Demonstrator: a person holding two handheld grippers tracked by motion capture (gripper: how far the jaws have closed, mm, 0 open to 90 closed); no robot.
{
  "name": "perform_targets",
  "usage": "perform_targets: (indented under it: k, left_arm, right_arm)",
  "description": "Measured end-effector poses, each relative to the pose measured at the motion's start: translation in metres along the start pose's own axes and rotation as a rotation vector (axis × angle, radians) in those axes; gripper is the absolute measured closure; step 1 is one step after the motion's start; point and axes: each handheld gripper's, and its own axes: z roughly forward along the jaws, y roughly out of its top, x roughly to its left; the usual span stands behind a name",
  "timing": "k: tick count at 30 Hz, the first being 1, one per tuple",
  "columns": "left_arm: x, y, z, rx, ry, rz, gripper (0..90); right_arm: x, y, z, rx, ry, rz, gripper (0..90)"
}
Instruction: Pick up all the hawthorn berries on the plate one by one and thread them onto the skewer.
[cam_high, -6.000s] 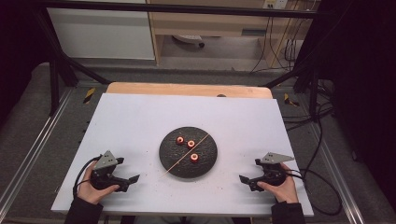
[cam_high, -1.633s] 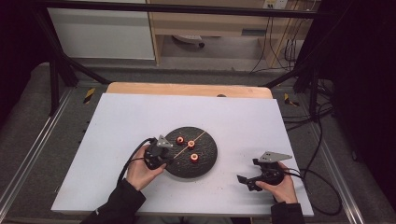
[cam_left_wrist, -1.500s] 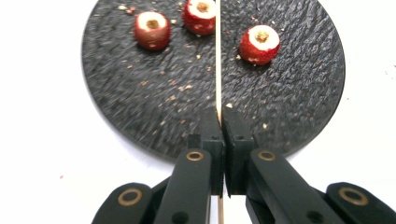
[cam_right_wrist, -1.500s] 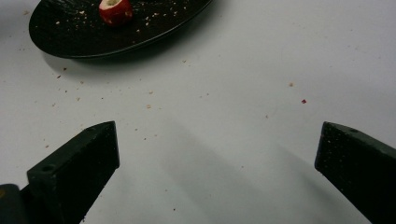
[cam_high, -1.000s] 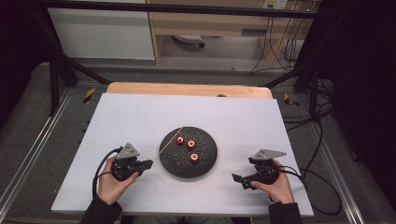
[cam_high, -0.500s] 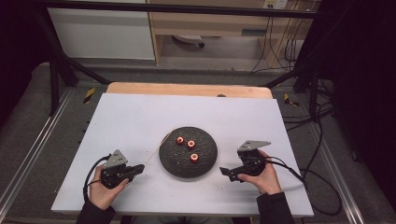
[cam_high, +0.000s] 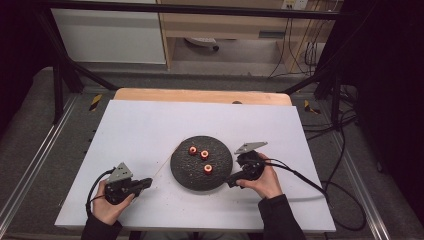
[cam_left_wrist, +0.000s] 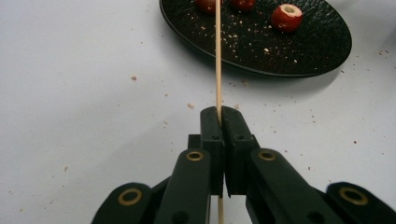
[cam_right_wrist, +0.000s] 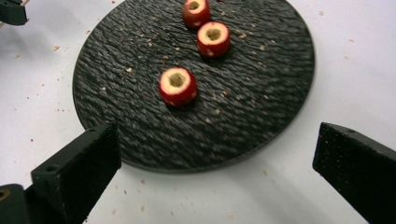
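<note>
Nearest me, my left gripper (cam_left_wrist: 219, 122) has its jaws pressed together on a thin wooden skewer (cam_left_wrist: 217, 56), pinched low on its shaft so that most of the length runs forward, pointing at the black plate (cam_left_wrist: 322, 51). I judge the skewer light and stiff but easy to snap or let swivel in the grip; holding it near the rear end keeps the tip free, though a grip closer to the middle would steady it better for piercing.

On my right, the right gripper (cam_right_wrist: 215, 158) hovers at the plate's near edge with its jaws wide apart and nothing between them, lined up toward the closest of three small red fruits (cam_right_wrist: 177, 86). These sit on the textured dark plate (cam_high: 186, 172) at the middle of the white table (cam_high: 150, 125): round, glossy red, each cored, with a pale hollow facing up. I expect them to be light, smooth-skinned and prone to roll, so I would close on the sides of one gently, leaving the hollow clear for the skewer. Crumbs dot the plate and table.
</note>
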Motion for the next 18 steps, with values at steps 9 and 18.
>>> perform_targets:
  k: [9,18]
  left_arm:
    - [0.001,-0.001,0.0,0.005,0.007,-0.002,87.7]
    - [0.001,-0.001,0.0,0.005,0.007,0.004,87.7]
  right_arm:
    - [0.012,0.028,0.024,0.079,0.019,-0.051,8.0]
    - [0.022,0.046,0.043,0.165,0.049,-0.078,24.2]
